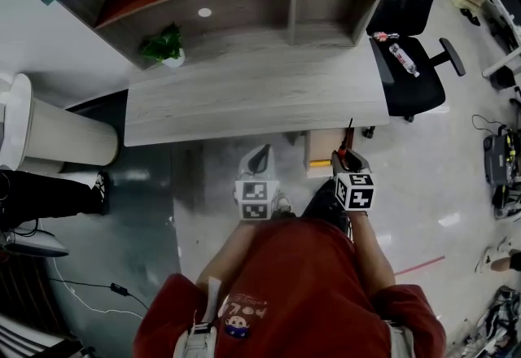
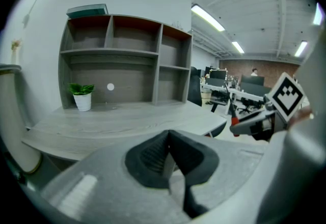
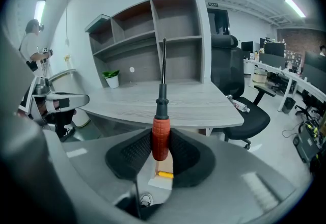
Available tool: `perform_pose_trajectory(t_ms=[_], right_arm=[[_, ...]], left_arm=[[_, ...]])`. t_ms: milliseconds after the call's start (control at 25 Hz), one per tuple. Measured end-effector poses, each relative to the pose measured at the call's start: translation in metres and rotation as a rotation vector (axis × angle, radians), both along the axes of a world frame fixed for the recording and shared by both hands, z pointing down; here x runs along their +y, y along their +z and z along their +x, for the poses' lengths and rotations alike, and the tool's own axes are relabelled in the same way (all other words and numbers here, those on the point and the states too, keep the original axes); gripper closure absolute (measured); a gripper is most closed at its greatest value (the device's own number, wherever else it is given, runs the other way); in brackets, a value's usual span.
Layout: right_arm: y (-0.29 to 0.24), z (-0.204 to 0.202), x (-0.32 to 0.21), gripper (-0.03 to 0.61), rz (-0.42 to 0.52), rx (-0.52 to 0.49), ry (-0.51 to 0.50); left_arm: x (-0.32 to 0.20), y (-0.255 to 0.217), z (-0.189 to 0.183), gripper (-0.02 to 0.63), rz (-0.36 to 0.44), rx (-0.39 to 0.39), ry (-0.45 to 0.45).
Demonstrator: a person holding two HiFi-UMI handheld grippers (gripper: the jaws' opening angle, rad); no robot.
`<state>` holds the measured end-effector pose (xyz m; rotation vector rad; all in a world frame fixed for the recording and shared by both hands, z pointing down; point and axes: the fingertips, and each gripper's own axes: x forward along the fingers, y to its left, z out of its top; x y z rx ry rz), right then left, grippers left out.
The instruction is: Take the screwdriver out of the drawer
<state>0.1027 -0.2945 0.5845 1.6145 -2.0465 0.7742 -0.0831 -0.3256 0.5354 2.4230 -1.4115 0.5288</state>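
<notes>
A: Where's the screwdriver (image 3: 160,135) rel. to the grippers?

B: Already in the right gripper (image 3: 161,156). Pads clamped on the red handle from both sides. Long axis runs along the jaws: handle at 6, shaft and tip at 12, aimed over the desk (image 1: 252,96) toward the shelf (image 3: 153,39).

A: And the drawer?

B: Drawer (image 1: 319,154) stands open under the desk edge. Head view puts it at abt 10 o'clock from the right gripper, just beside it. Tool looks clear of it, above the opening, so I'd judge the take-out as good as done. What's left is prob. carrying it away or setting it down.

A: Left gripper?

B: Left gripper (image 2: 168,159) has its jaws together, nothing between them. It sits at 9 from the right one, near, apart from the tool. Right is the only one on it.

A: Diffs betw. views?

B: Right gripper view shows the grip itself, plus a yellow item (image 3: 164,173) in the drawer at 6, seen through the jaw gap. Head view can't resolve either, but gives drawer-to-gripper layout. Left gripper view catches the right gripper side-on at 3, shaft tilted up.
</notes>
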Motion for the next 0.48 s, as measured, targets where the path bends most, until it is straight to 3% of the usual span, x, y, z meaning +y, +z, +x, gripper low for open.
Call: perform_pose_trajectory(t_ms=[480], right_arm=[[-0.0028,0.0,0.0048,0.471,-0.006,-0.006,0.001]], left_arm=[[0.0052,-0.0011,0.0014,0.615,-0.016,-0.005,0.02]])
